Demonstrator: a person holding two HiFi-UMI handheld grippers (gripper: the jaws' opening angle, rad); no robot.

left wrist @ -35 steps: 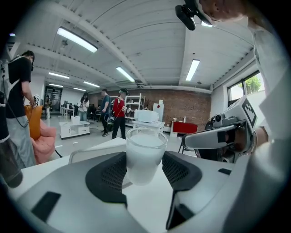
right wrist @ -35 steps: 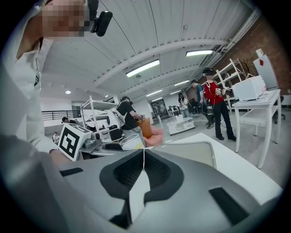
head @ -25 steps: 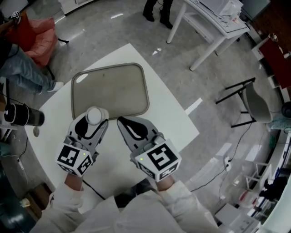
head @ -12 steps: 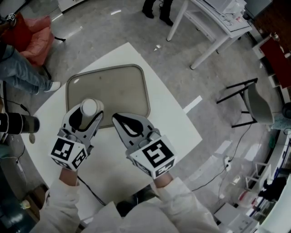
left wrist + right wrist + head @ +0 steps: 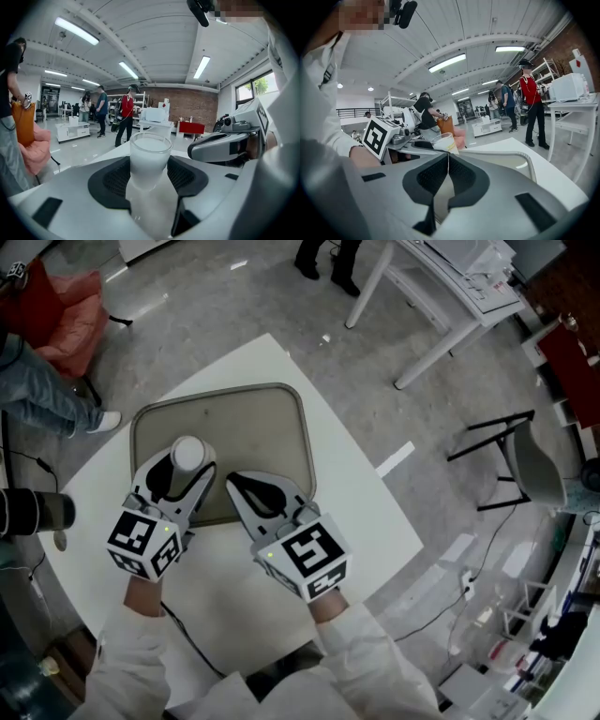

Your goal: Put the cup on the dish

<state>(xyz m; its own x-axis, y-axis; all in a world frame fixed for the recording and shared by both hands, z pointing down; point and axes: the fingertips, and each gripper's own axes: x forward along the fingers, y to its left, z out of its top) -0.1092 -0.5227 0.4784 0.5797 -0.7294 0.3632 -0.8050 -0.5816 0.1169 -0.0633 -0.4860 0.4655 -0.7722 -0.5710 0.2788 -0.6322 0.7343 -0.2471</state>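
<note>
Currently, left claw (image 5: 180, 474) grips the cup (image 5: 188, 451) over the dish (image 5: 253, 423); right claw (image 5: 246, 486) closed, empty. Releasing it tilted could topple it.

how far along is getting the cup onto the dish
Done: the cup is gripped in the left tongs. In hand: it is held over the near side of the dish; whether it touches is unclear. Left: set it down and release. The right tongs are shut, empty.

Frosted plastic cup (image 5: 150, 158), matt plastic dish (image 5: 255, 426)
</note>
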